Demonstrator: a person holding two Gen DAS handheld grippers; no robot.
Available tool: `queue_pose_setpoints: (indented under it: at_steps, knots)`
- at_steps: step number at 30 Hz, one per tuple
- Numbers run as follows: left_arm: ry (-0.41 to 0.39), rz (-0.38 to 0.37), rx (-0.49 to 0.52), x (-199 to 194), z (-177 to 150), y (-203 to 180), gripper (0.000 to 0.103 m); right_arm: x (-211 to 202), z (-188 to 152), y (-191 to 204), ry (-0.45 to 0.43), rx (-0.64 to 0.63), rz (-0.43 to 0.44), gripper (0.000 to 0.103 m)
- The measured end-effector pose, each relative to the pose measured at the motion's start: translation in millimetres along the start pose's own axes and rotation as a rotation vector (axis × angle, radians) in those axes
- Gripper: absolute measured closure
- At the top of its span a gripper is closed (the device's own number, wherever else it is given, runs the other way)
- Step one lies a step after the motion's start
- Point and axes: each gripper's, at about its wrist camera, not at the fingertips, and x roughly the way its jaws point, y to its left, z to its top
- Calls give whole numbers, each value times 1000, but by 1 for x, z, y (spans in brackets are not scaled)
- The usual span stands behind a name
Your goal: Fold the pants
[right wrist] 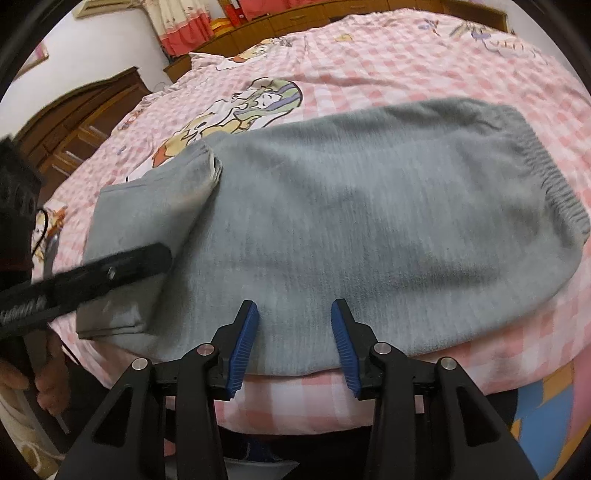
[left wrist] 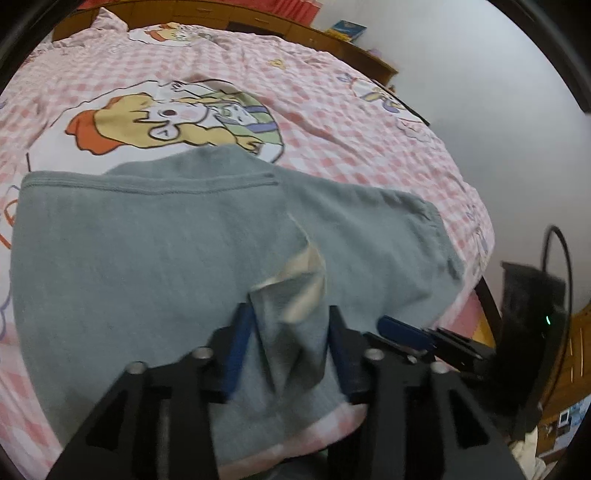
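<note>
- Grey-green pants lie flat on a bed covered by a pink-and-white checked sheet printed with cartoon figures, close to the near edge of the mattress.
- The ribbed elastic waistband sits at the right end of the garment in the right wrist view; a leg end is folded back over the body of the pants at the left end.
- The left gripper points down over that folded end, its blue-padded jaws parted; a raised fold of cloth with a pale inner lining stands between the pads, which do not appear to press on it.
- Seen from the right wrist, the left gripper's black finger lies across the folded leg end.
- The right gripper hovers at the near edge of the pants, jaws apart, the grey fabric showing between the blue pads with nothing clamped.
- A hand on the left tool shows at the lower left edge of the right wrist view.
- A wooden headboard runs along the far side of the bed.
</note>
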Motion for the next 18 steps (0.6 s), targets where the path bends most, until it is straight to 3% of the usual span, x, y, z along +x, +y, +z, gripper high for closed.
queue_pose_setpoints:
  at_steps: [5,9,13,18]
  knots:
    - [-4,48,71,-8,-8,-9,53,2,-1,-4,-5,22,22,60]
    - [-40,63,50,-24,-13,0,49,2,-3,6,-5,-20,5,48]
    - [-98,117,20,-38,-12,14,45,3,-1,15,-3,-53,-37,46]
    - [-98,176,39,-25,-9,15,45,-2,4,13,8,-25,-28,46]
